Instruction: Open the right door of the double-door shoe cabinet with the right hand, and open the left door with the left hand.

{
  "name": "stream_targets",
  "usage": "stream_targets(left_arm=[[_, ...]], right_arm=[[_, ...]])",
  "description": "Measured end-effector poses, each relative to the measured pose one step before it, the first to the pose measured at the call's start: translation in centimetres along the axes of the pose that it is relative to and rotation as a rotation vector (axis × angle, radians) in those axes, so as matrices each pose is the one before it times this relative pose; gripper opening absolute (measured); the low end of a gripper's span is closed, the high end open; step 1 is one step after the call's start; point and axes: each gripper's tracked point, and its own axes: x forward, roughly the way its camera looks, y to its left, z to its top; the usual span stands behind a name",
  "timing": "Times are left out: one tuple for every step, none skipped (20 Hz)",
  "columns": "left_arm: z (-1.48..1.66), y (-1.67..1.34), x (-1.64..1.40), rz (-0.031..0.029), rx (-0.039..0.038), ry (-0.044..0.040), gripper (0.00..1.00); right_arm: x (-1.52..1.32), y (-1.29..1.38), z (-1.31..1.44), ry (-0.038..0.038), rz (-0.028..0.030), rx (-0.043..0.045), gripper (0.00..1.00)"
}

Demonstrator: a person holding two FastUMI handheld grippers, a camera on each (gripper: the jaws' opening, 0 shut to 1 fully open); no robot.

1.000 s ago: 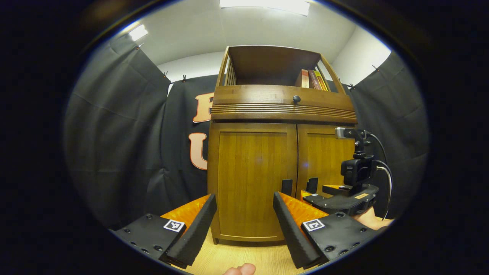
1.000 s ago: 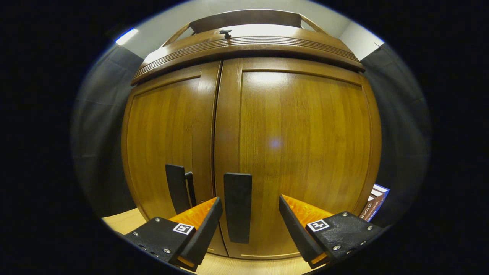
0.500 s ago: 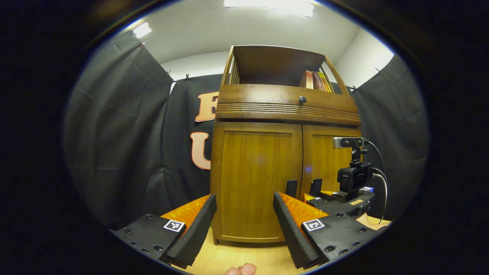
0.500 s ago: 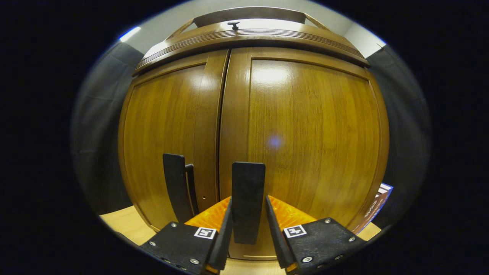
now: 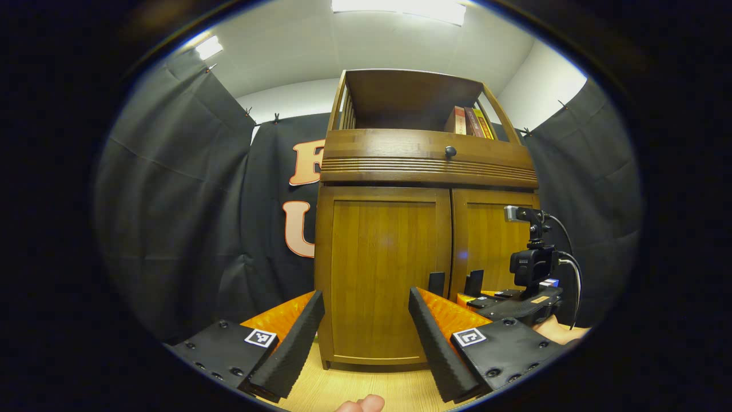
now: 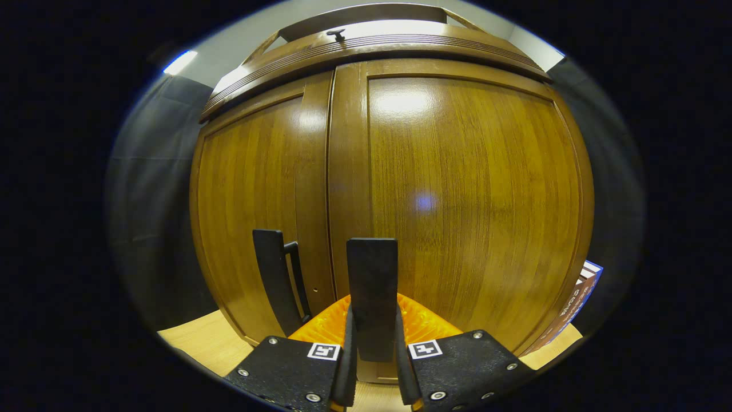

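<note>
The wooden shoe cabinet (image 5: 423,166) stands with both doors closed. In the right gripper view the right door (image 6: 469,206) has a black bar handle (image 6: 372,286), and my right gripper (image 6: 373,349) is shut on it, both fingers pressing its lower part. The left door (image 6: 251,212) carries its own black handle (image 6: 273,280), untouched. In the left gripper view my left gripper (image 5: 363,320) hangs open some way in front of the left door (image 5: 380,274), nothing between its fingers. The right gripper (image 5: 517,303) shows there at the right door's handle (image 5: 473,282).
A drawer with a dark knob (image 5: 450,151) sits above the doors, and books (image 5: 469,121) stand on the open shelf on top. A light wooden floor (image 5: 366,389) lies under the cabinet. A printed box (image 6: 575,303) leans at the cabinet's right side.
My right gripper moved in and closed from wide open onto the right door's handle. My left gripper stayed open and barely shifted.
</note>
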Motion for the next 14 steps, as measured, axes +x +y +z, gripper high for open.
stream_targets(left_arm=[[0.026, -0.186, -0.019, -0.00131, 0.00360, -0.00062, 0.98], [0.073, -0.171, -0.322, -0.00063, 0.00374, -0.00216, 0.98], [0.159, -0.124, -0.164, -0.00076, 0.00346, -0.00369, 0.96], [0.279, -0.122, -0.059, 0.00030, 0.00248, -0.00333, 0.99], [0.089, -0.140, -0.118, 0.00022, 0.00095, -0.00247, 0.94], [-0.139, -0.084, -0.134, -0.00028, -0.00058, -0.00005, 0.96], [-0.138, -0.176, -0.016, -0.00151, -0.00107, 0.00336, 0.96], [-0.127, -0.140, 0.012, -0.00091, -0.00012, 0.00437, 0.98], [-0.134, -0.126, 0.015, 0.00031, 0.00066, 0.00313, 0.98], [0.068, -0.211, 0.056, -0.00150, 0.00064, 0.00068, 0.98], [0.098, -0.144, 0.066, -0.00099, 0.00203, -0.00090, 0.99], [0.065, -0.065, -0.129, -0.00019, 0.00300, -0.00223, 0.98], [0.040, -0.146, 0.042, -0.00107, 0.00253, -0.00166, 0.98], [-0.010, -0.081, -0.112, -0.00058, 0.00283, -0.00001, 0.98]], right_arm=[[-0.283, 0.031, -0.010, 0.00254, 0.00502, 0.00436, 0.30], [-0.229, 0.031, -0.024, 0.00223, 0.00410, 0.00600, 0.30], [-0.347, -0.023, -0.047, 0.00202, 0.00547, 0.00696, 0.30], [-0.370, 0.029, -0.073, 0.00310, 0.00612, 0.00819, 0.30], [-0.276, 0.065, -0.082, 0.00330, 0.00605, 0.00903, 0.30], [-0.268, 0.079, -0.088, 0.00017, 0.00768, 0.00390, 0.30], [-0.208, 0.034, 0.023, -0.00107, 0.00736, 0.00069, 0.30], [-0.328, 0.068, -0.042, -0.00170, 0.00675, -0.00109, 0.29], [-0.214, 0.061, 0.010, -0.00391, 0.00740, -0.00443, 0.30], [-0.399, -0.032, -0.075, -0.00419, 0.00788, -0.00679, 0.29], [-0.389, -0.091, -0.033, -0.00189, 0.00738, -0.00296, 0.29], [-0.081, 0.126, 0.062, 0.00293, 0.00698, 0.00039, 0.30], [-0.241, 0.031, 0.014, 0.00148, 0.00569, 0.00371, 0.30], [-0.395, 0.027, 0.005, -0.00095, 0.00647, 0.00350, 0.30]])
